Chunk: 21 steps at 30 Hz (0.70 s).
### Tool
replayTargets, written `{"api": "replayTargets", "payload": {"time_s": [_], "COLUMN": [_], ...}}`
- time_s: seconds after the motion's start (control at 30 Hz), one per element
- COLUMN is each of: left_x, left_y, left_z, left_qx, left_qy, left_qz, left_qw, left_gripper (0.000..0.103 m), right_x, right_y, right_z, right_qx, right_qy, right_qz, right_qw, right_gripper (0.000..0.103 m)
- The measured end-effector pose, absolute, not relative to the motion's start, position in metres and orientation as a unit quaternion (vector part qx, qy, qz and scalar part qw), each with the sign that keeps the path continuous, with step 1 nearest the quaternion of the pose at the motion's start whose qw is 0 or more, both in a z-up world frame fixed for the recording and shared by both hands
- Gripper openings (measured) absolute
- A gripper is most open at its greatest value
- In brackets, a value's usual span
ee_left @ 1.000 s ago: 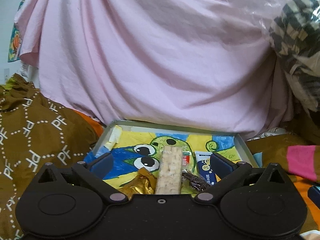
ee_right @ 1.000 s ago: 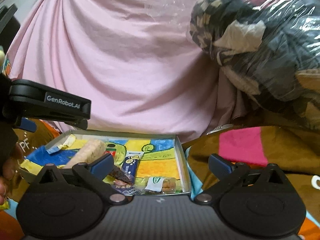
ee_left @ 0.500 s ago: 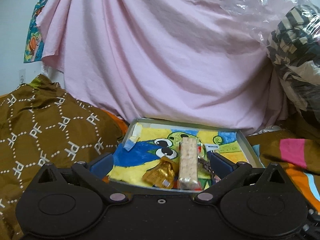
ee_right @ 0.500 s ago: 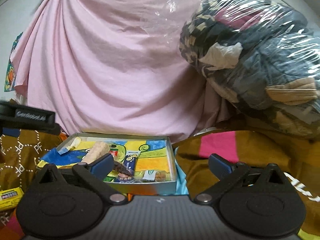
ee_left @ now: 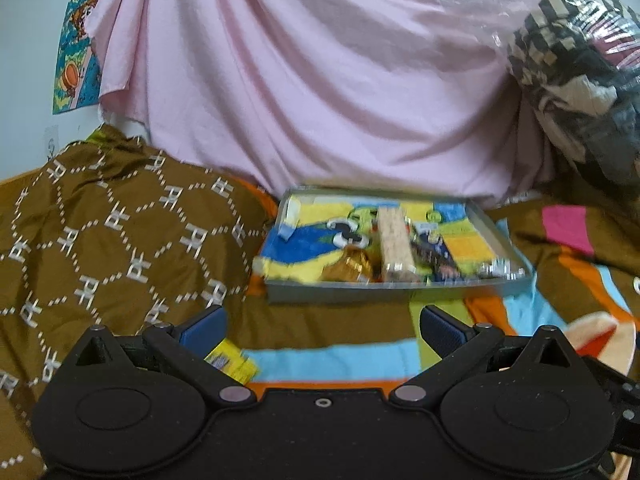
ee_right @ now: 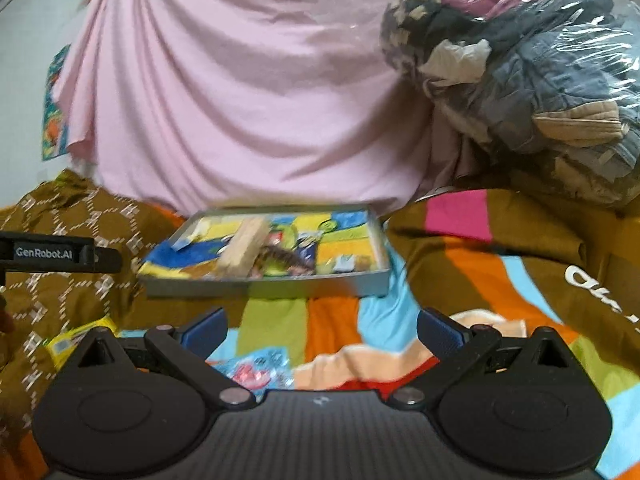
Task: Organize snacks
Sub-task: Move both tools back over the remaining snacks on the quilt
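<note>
Both claws are open and empty, above the bed. We hold the left claw (ee_left: 322, 326) just beside a yellow snack pack (ee_left: 232, 364), which lies near and slightly left under its left finger. The right claw (ee_right: 322, 326) is farther. The tray (ee_left: 340, 292) with snacks lies far ahead.

**Readable text in view**

White lettering "GenRobot.AI" sits on the black left gripper (ee_right: 60, 254) at the right camera's left edge. The brown patterned cloth (ee_left: 100, 232) repeats white "PF" monograms. White script on the striped blanket (ee_right: 592, 284) is unreadable.
</note>
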State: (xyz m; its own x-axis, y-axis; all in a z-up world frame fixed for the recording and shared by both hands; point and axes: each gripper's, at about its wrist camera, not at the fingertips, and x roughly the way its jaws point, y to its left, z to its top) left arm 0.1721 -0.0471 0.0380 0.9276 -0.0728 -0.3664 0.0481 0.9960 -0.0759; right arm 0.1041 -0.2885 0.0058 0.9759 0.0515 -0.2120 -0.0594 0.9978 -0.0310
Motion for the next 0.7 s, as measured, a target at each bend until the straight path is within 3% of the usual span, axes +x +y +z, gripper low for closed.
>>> {"api": "replayTargets", "payload": {"time_s": [0.7], "left_x": [0.117], "left_y": [-0.003], "left_z": [-0.015], "left_qx": [-0.009], "left_qy": [0.262], "left_qz": [-0.026], "left_qw": [0.965], "left_gripper": [0.102], "right_x": [0.083], "right_y": [-0.249], "right_z": [-0.022], "right_qx": [-0.099], "right_qy": [0.198], "right_qz": [0.089], "right_qw": [0.971], "right_gripper": [0.103]}}
